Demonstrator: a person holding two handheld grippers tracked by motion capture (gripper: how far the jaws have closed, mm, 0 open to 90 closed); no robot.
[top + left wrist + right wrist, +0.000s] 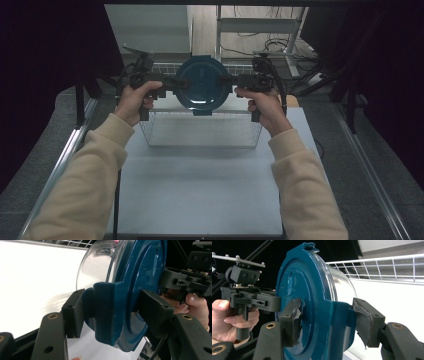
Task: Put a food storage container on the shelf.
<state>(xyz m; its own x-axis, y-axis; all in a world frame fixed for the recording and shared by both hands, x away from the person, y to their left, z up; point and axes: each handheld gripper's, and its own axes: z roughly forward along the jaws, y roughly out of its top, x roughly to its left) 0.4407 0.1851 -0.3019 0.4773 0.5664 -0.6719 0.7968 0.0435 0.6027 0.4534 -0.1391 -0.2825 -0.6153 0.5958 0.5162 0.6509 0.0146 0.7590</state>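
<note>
Held up in the air above the white wire basket [200,131], near the far end of the white desk [200,190]: a round clear glass bowl with a dark blue plastic lid [203,83]. Gripped from both sides at once. Left gripper [110,312] closed on the lid's side clip, one black finger [75,312] on the bowl side and the other on the flat lid face. Right gripper [325,322] closed the same way on the clip across from it, with a worn, torn pad on its fingers [367,322]. Bowl tipped on its edge, lid face turned back toward the person, glass bottom turned away toward the far side of the desk. No real long side on a round thing like this; line through lid and bottom lying about flat, front to back. Best way to do this step, probably: keep both squeezes firm and even, move both hands together at one speed, avoid twisting one hand alone, lower slowly so the glass does not bump the basket wires.
</note>
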